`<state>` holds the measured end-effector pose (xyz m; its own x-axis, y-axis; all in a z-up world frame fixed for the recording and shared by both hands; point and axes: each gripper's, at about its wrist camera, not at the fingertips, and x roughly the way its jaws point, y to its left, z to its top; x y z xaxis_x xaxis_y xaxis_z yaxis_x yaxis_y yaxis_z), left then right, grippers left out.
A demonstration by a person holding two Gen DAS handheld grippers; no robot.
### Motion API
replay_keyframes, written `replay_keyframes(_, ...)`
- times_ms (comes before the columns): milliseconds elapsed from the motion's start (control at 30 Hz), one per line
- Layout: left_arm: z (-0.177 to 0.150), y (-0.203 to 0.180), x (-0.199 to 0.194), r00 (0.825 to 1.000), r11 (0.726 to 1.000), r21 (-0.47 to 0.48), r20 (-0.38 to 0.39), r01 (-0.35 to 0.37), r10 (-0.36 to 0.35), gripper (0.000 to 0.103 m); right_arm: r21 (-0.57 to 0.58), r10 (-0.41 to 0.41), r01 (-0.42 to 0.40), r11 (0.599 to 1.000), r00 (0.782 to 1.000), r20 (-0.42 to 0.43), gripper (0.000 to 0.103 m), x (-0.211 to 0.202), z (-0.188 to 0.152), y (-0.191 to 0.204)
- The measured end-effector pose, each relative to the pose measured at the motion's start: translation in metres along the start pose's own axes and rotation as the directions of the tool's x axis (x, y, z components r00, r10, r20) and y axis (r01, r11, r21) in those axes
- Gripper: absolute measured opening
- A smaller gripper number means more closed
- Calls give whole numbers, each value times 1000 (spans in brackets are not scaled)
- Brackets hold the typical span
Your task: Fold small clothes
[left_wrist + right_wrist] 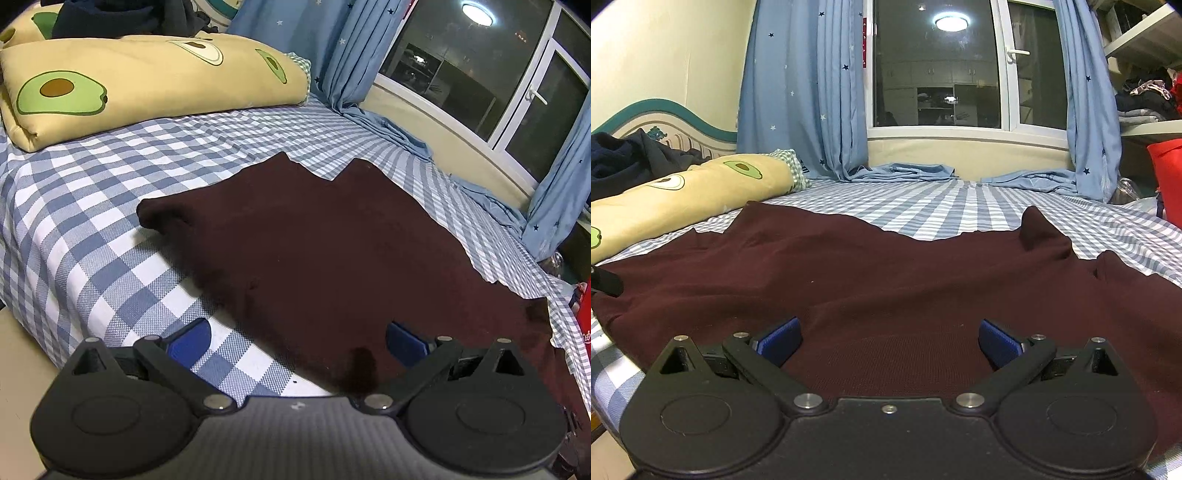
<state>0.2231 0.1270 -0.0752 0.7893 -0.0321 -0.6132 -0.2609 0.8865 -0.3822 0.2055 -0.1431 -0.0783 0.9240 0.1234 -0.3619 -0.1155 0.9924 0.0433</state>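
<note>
A dark maroon garment (317, 251) lies spread flat on the blue-and-white checked bed sheet (92, 206). It also shows in the right wrist view (886, 280), with a small raised fold at its far right. My left gripper (297, 341) is open over the garment's near left edge, its blue pads (190, 345) wide apart and holding nothing. My right gripper (890, 341) is open and empty low over the garment's near edge. A black part of the left gripper (604, 282) shows at the left edge of the right wrist view.
A yellow avocado-print quilt (147, 81) lies folded at the head of the bed, with dark clothes (122, 18) piled on it. Blue star curtains (805, 88) hang by the window and pool on the far bed edge. A red container (1167, 177) stands at the right.
</note>
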Motion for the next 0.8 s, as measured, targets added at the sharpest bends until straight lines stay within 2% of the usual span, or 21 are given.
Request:
replay_keyframes(300,0,2,2,1000,1000,4,11,-2,2,102,-12,-10,10,1000,1000,9,102,-1,-2,2)
replay_keyframes(800,14,32,7,996,992,-114,85,46,-37,102,24,34,-34,999,999,-26,102,3,-1,-3)
